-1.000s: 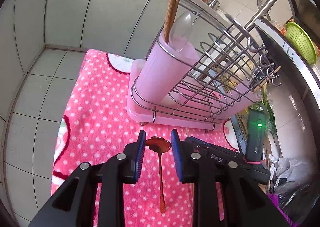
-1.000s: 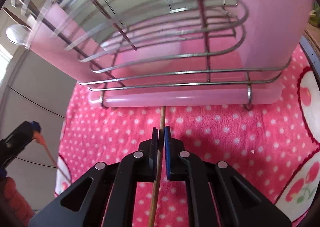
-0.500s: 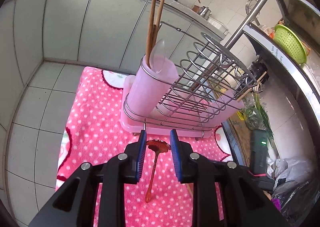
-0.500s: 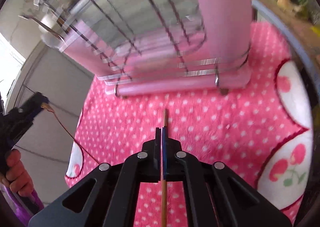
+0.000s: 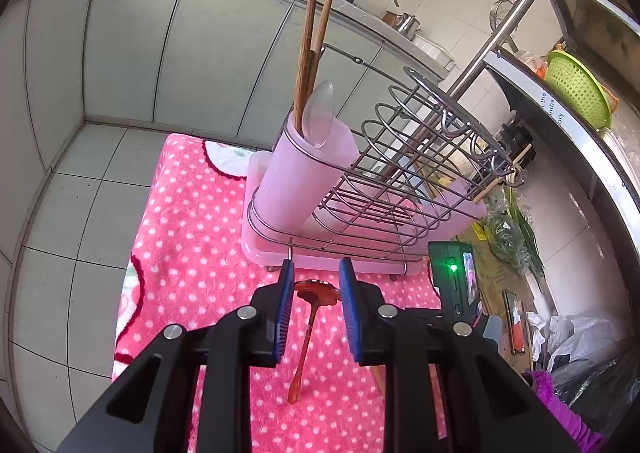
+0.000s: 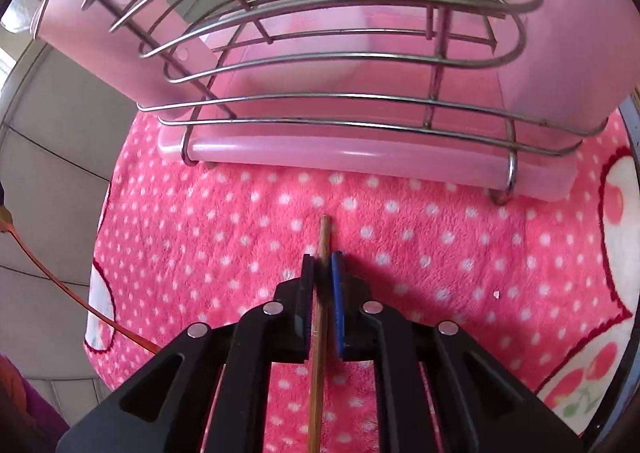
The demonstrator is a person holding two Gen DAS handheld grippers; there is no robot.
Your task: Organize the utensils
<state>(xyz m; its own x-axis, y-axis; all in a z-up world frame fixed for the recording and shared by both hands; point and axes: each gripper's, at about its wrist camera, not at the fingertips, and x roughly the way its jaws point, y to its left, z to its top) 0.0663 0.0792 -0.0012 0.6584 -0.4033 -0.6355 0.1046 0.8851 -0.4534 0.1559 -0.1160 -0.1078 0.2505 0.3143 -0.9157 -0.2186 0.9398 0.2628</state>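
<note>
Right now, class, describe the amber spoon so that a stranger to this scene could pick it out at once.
Find the pink wire-framed utensil rack standing on the polka-dot pink cloth. Just in front of its base, the amber spoon sits between the left tongs, bowl up and thin handle hanging down. Unlike the wooden chopsticks and clear spoon standing in the rack's cup, it is translucent orange-red.

Your wire utensil rack (image 5: 384,189) stands on a pink drip tray (image 6: 360,153). Its pink plastic cup (image 5: 308,169) holds 2 upright wooden chopsticks (image 5: 310,49) and a clear spoon (image 5: 320,113). An amber translucent spoon (image 5: 310,317) hangs bowl up in front of the rack. 1 wooden chopstick (image 6: 320,313) points toward the tray.
</note>
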